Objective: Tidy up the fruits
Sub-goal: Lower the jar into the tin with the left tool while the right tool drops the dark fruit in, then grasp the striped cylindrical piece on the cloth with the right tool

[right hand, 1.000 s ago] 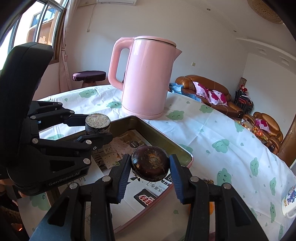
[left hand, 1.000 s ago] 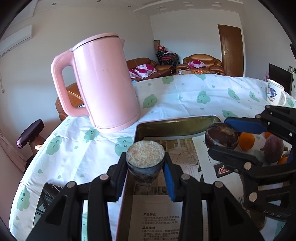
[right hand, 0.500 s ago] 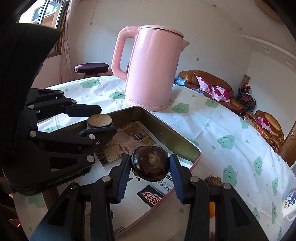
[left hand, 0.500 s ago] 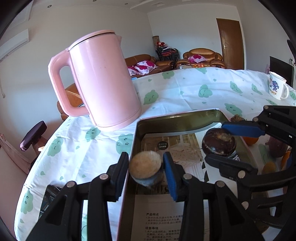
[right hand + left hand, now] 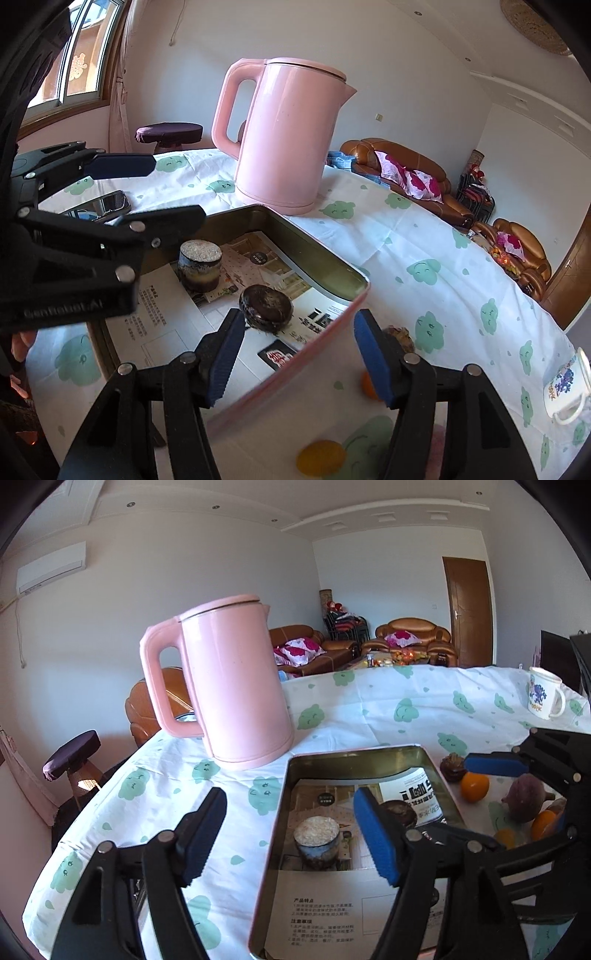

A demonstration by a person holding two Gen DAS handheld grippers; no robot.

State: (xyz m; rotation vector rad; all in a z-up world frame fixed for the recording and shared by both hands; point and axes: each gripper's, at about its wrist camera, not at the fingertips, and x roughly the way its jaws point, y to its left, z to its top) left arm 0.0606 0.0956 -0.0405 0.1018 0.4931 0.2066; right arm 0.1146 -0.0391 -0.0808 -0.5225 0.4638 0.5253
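A metal tin tray (image 5: 354,762) (image 5: 321,254) lined with printed paper lies on the table. In it stands a dark stub with a pale cut top (image 5: 317,840) (image 5: 200,264), and beside it lies a dark round fruit (image 5: 266,304) (image 5: 400,810). My left gripper (image 5: 290,836) (image 5: 147,194) hovers over the stub, its jaws opening, pads clear of it. My right gripper (image 5: 299,354) (image 5: 476,801) is just behind the round fruit, jaws opening too, not pressing it. More fruit lies right of the tray: an orange (image 5: 474,786), a purple fruit (image 5: 524,801), a small brown fruit (image 5: 452,766).
A tall pink kettle (image 5: 236,686) (image 5: 288,136) stands right behind the tray's far corner. A white printed mug (image 5: 545,698) (image 5: 563,387) sits far right. A glossy dark flat object (image 5: 107,203) lies left of the tray. The cloth-covered table's edge runs along the left.
Both grippers have opened and let go: the stub and the dark round fruit now rest in the tray. Both grippers have drawn back from them, the left one also rising.
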